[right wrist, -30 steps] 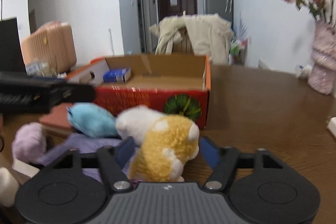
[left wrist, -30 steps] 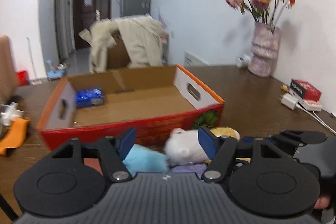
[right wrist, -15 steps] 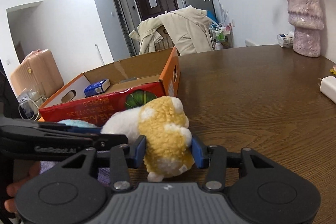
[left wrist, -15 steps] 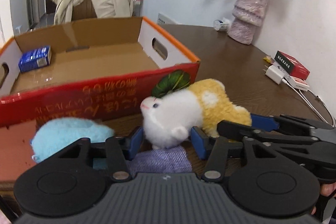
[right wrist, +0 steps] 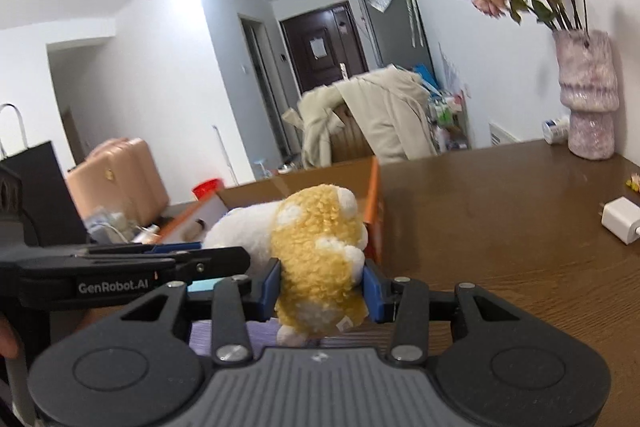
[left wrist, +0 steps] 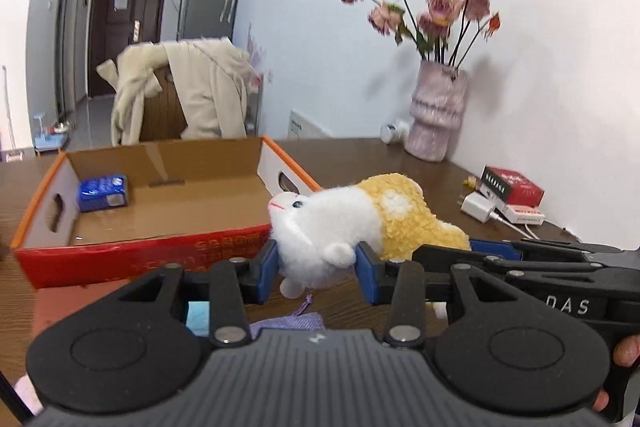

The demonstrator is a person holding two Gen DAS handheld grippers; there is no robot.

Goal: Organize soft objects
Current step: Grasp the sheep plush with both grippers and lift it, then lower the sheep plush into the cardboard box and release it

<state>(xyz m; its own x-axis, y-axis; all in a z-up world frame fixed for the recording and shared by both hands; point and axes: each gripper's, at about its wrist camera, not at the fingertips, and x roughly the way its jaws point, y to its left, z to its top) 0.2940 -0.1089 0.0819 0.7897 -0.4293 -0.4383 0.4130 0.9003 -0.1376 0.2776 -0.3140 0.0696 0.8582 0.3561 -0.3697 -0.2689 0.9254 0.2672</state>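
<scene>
We have the plush toy [left wrist: 340, 227] clamped at both ends: the left gripper [left wrist: 316, 267] squeezes its white head, jaws closing with the fur bulging between the pads, and the right gripper [right wrist: 322, 285] pinches its yellow rump, jaws closing too. The toy hangs clear of the table [right wrist: 500, 227], strung between the two grippers. The box [left wrist: 168, 195] lies ahead of the left gripper and slightly to its left, open, with a blue packet [left wrist: 104, 193] in its far left corner.

To do this well, we likely carry both ends together, keeping them level so the toy is not stretched or twisted. We should lift it above the box's near wall before moving forward, or the dangling feet could catch the rim. Once over the bare floor of the box, we lower first, then part both pairs of jaws together.
</scene>
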